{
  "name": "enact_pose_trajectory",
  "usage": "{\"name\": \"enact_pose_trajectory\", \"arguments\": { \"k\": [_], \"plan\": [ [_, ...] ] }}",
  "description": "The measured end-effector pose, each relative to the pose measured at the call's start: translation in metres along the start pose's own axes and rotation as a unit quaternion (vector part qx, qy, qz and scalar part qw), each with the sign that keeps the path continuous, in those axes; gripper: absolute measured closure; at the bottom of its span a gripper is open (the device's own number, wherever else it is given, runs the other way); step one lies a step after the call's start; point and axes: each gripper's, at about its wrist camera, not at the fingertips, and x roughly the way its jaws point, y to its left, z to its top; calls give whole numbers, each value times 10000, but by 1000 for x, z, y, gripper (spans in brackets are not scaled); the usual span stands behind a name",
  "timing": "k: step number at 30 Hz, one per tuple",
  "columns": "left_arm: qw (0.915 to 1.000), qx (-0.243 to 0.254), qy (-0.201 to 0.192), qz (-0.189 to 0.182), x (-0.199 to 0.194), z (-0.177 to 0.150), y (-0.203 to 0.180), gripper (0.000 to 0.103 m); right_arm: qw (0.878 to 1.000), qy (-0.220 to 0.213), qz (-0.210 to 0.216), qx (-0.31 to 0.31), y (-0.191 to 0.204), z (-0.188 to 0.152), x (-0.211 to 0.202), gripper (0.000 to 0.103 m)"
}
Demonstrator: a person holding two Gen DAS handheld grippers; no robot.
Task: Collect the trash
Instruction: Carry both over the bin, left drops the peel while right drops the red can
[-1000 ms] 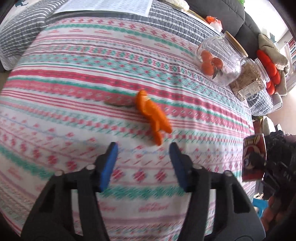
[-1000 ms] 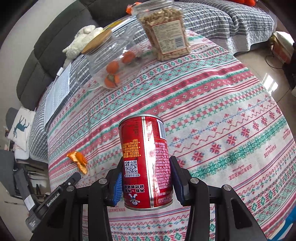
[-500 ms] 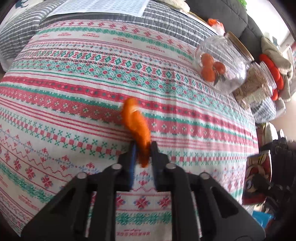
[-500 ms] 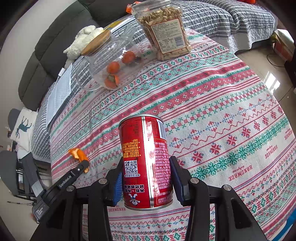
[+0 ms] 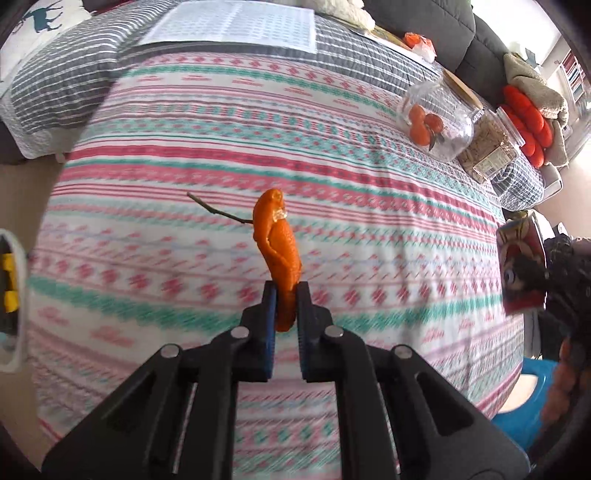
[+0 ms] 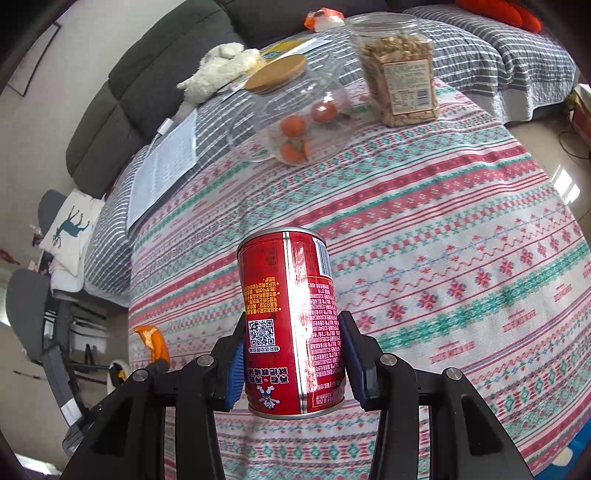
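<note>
My left gripper (image 5: 285,295) is shut on an orange peel (image 5: 277,243) and holds it upright above the patterned tablecloth (image 5: 184,155). A thin brown stem (image 5: 216,211) sticks out from the peel to the left. My right gripper (image 6: 291,350) is shut on a red drink can (image 6: 290,317) and holds it above the cloth. The can also shows at the right edge of the left wrist view (image 5: 521,266). The peel also shows at the lower left of the right wrist view (image 6: 153,341).
A glass jar with oranges (image 6: 295,122) and a plastic jar of nuts (image 6: 400,79) stand at the table's far side. A printed sheet (image 5: 236,22) lies on the grey striped sofa cover. A grey sofa (image 6: 155,77), a plush toy (image 6: 221,66) and a blue stool (image 5: 528,398) are nearby.
My left gripper went from open in front of the peel to shut on it, then lifted it off the cloth. The right gripper has kept hold of the can.
</note>
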Motion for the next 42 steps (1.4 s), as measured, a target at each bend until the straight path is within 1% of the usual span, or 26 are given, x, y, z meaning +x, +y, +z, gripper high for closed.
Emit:
{"name": "enact_pose_trajectory", "arguments": {
  "k": [4,7,9,14,19,22,27,31,34,38,42],
  "plan": [
    [9999,7,-113,8,-21,-8,27,92,9997,75,206,-65,18,-6,3,57],
    [9995,116,-213,211,-29,-14,42,92,9990,197,387,-140,35,-12,9,57],
    [9996,45,-183,225,-33,-18,55,92,9984,273,455,-200,46,-16,14,57],
    [9994,-100,-220,259,-50,-30,84,92,9967,430,443,-523,81,-26,31,57],
    [9986,-209,-351,331,-71,-40,111,92,9933,571,650,-771,115,-37,43,57],
    [9976,-389,-437,359,-83,-44,132,92,9905,607,796,-945,141,-44,47,57],
    [9945,-724,-557,505,-101,-54,176,92,9859,733,871,-1224,177,-55,64,57],
    [9903,-1067,-606,649,-113,-61,215,92,9821,863,915,-1404,203,-64,81,57],
    [9853,-1368,-620,819,-119,-67,250,92,9792,955,967,-1510,221,-70,91,57],
    [9794,-1662,-606,973,-120,-71,285,92,9755,1030,914,-1715,246,-79,106,57],
    [9755,-1912,-421,1003,-107,-69,306,92,9724,1160,909,-1809,267,-89,125,57]
  ]
}}
